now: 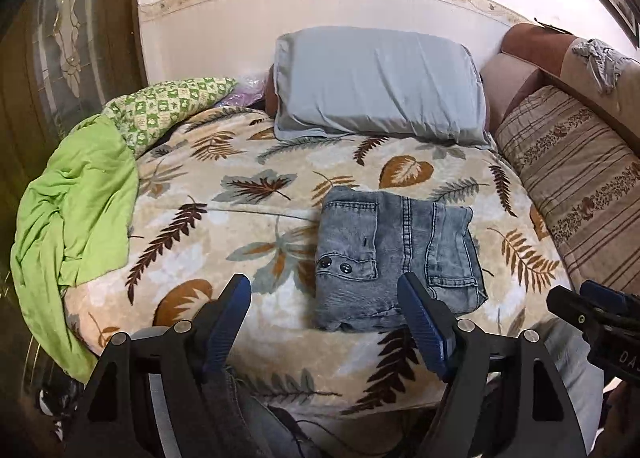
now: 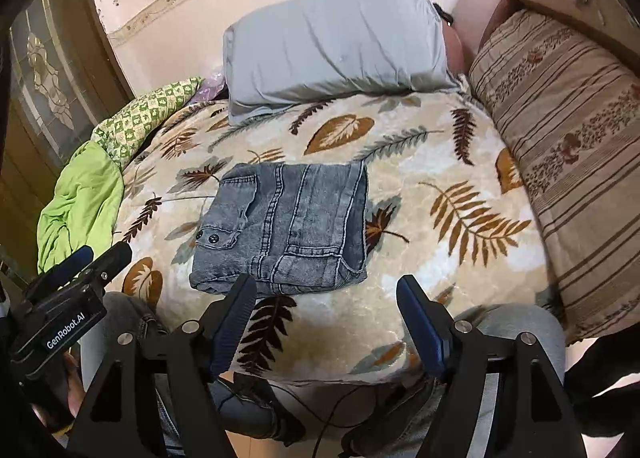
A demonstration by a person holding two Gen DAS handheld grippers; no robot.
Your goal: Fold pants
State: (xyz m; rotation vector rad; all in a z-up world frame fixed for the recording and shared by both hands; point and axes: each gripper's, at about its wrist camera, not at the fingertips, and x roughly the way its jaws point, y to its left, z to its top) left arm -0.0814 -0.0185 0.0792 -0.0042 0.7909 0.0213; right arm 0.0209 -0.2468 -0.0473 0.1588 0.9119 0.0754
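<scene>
Pants (image 1: pixel 396 258) lie folded into a compact denim square on the leaf-print blanket (image 1: pixel 248 218), just ahead of the left gripper (image 1: pixel 324 290), whose fingers stand wide apart with nothing between them. From the right gripper (image 2: pixel 326 290), equally spread and empty, the bundle sits ahead and slightly left. Beyond it rests a grey pillow (image 2: pixel 336 42); green cloth (image 1: pixel 76 194) lies far left.

**Obscured and cut-off items**

Right gripper (image 1: pixel 600 308) is cut by the left view's edge; jaw state undeterminable there. Near edge of pants (image 1: pixel 396 254) is partly hidden behind a left finger (image 1: pixel 424 322). Green cloth (image 2: pixel 80 198) is partly masked by the left gripper (image 2: pixel 86 264).
</scene>
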